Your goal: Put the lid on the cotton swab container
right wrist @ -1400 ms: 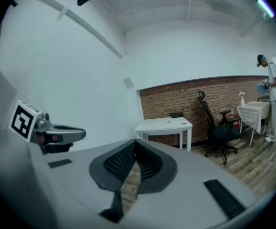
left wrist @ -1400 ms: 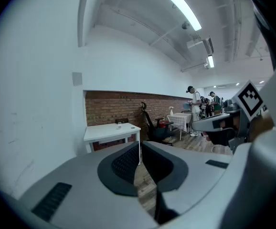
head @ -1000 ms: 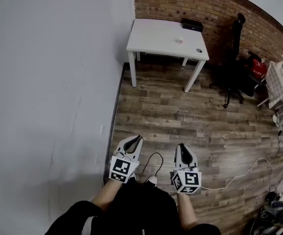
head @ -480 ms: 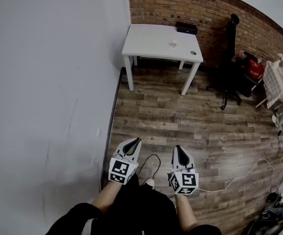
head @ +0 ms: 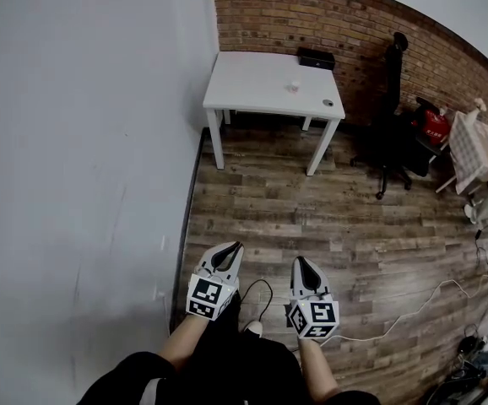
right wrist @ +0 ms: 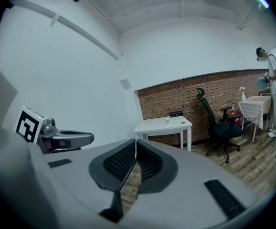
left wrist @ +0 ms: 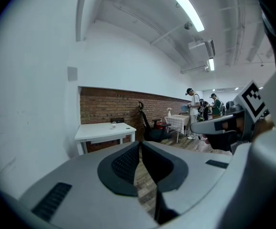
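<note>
The container [head: 293, 85] is, we think, the small pale thing on the white surface [head: 244, 83] in the upper middle of the head view, but it is too small to be sure. A dark round thing [head: 328, 103] lies near it, toward the right edge of the surface, and it may be the lid. A black box [head: 316, 57] sits at the back edge, just beside the brick wall [head: 345, 24].

The left gripper [head: 230, 250] and the right gripper [head: 300, 265] are in the lower middle of the frame. They are side by side over the wooden floor [head: 311, 201] and well apart from the surface. In each gripper view the fingers [left wrist: 123, 163] are clenched together and nothing is between them.

We judge that the grippers are held low, close to the body and pointing ahead because there is nothing to carry yet and the surface is not within reach. Each gripper view shows the surface far ahead, above the fingers.

So we take the task as not yet begun: neither the container nor the dark round thing is touched. The next move calls for coming close to the surface, and only then for opening the fingers.

A chair [head: 392, 133] stands to the right of the surface, and a cable [head: 413, 298] lies on the floor at the lower right. We would keep clear of both.
</note>
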### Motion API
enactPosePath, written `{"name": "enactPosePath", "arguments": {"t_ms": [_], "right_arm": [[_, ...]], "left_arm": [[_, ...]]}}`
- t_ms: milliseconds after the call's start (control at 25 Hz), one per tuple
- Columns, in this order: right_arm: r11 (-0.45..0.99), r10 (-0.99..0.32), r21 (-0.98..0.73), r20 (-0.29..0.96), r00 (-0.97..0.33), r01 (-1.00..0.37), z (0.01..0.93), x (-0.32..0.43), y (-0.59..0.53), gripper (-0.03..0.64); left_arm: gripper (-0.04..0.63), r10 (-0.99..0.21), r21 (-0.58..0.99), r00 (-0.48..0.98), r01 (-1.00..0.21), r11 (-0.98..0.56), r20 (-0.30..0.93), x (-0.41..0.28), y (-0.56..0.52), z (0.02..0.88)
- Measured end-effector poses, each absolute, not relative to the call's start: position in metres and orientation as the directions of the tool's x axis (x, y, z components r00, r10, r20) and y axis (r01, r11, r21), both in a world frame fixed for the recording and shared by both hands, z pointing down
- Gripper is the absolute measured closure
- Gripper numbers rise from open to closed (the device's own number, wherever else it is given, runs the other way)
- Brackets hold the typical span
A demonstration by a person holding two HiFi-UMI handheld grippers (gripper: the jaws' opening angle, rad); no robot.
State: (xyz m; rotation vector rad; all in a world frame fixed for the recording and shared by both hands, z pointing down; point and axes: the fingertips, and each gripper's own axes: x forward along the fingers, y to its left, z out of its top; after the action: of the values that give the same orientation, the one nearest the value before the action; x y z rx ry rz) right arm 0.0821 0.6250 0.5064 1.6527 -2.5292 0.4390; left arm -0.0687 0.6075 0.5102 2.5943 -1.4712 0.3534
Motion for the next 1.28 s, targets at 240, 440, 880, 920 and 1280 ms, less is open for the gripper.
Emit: {"name": "enactPosePath", "arguments": {"t_ms": [240,440,880,920,1280], "right_arm": [[0.387,-0.87,-0.197,0.244,-0.428,-0.901,0.504,0.061,0.563,0.594],[0.375,-0.876,-0.182,0.252,-0.412,-0.909,0.503,0.039,0.509,0.594],[0.347,-0.878,-0.181,0.283,-0.387,-0.92,0.508,-0.011,0.423,0.594],[0.344,-0.879,-0.177,0.283,-0.383,-0.922,0.508,-0.014,0.418,0.594],[0.31,-0.883,-0.182,0.308,-0.353,-0.933,0.516,-0.023,0.39,0.594]], "left_arm": [[0.566,-0.812,-0.01,0.517,-0.842,-0.539,0.27,-0.075,0.538,0.507],[0.566,-0.796,-0.032,0.543,-0.821,-0.571,0.269,-0.088,0.483,0.505],[0.566,-0.781,-0.006,0.56,-0.812,-0.584,0.275,-0.137,0.393,0.51],[0.566,-0.781,-0.004,0.56,-0.812,-0.584,0.277,-0.141,0.388,0.511],[0.566,-0.766,0.026,0.571,-0.806,-0.591,0.296,-0.16,0.357,0.522]]}}
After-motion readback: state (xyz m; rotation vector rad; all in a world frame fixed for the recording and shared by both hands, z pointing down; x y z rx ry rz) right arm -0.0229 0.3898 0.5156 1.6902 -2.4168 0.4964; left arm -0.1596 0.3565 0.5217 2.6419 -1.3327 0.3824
